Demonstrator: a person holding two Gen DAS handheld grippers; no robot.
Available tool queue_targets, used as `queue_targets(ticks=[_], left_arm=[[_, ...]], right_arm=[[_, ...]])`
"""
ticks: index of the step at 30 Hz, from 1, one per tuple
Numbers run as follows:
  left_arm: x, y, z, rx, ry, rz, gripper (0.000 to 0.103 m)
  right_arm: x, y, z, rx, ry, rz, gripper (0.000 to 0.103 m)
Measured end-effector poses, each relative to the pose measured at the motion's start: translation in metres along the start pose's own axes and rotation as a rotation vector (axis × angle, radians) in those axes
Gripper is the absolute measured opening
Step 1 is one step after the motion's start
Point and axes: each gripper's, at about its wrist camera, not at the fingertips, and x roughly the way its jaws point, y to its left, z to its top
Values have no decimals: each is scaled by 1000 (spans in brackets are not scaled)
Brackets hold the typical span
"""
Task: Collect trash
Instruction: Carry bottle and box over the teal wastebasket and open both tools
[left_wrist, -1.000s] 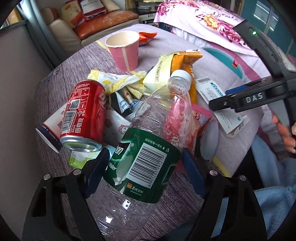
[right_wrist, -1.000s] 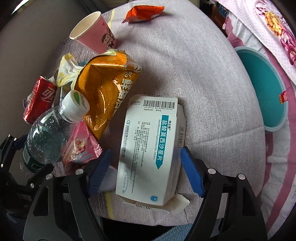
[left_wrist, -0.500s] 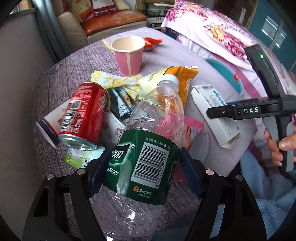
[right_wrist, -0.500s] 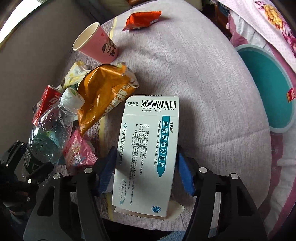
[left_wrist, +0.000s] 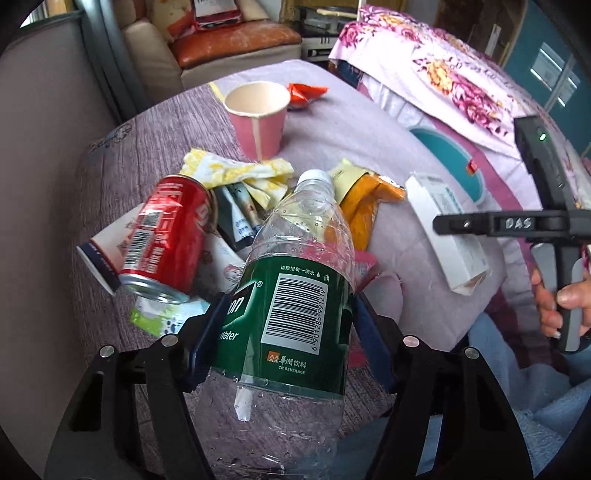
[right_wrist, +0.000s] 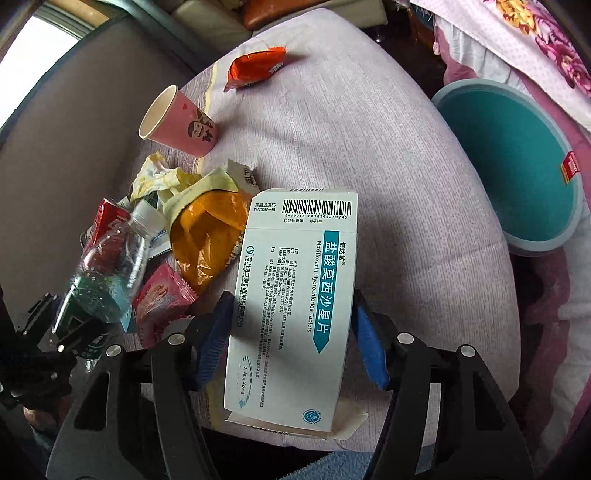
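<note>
The clear plastic bottle with its green label sits clamped between the blue pads of the left tool, tilted cap-away above the heap of rubbish on the purple-clothed surface. The white medicine box is gripped across its width by the right tool, its barcode end pointing away. Just left of the bottle lies a red can on its side, resting on a paper cup; behind the bottle are a crumpled yellow wrapper and an orange snack bag. A pink paper cup stands upright further back (an orange sachet lies beyond it). A teal bin sits beside the surface.
</note>
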Motion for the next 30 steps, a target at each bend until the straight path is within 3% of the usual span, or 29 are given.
queue_targets(ticks=[10,15,23,30], left_arm=[[-44,-8,22,-58,-139,-67,68],[-45,-40,57,0,-174,-105,68],[36,-143,139,139,-49,-216,68],[113,-219,183,230,97,-236,68]], right_arm=[[-33,-18,16,35,-97,28,60],[-66,-47,32,95,-186,12,60],[-117,-127,52,240,-301,-58,60],[-127,-188,65,331,-329,-61,60]])
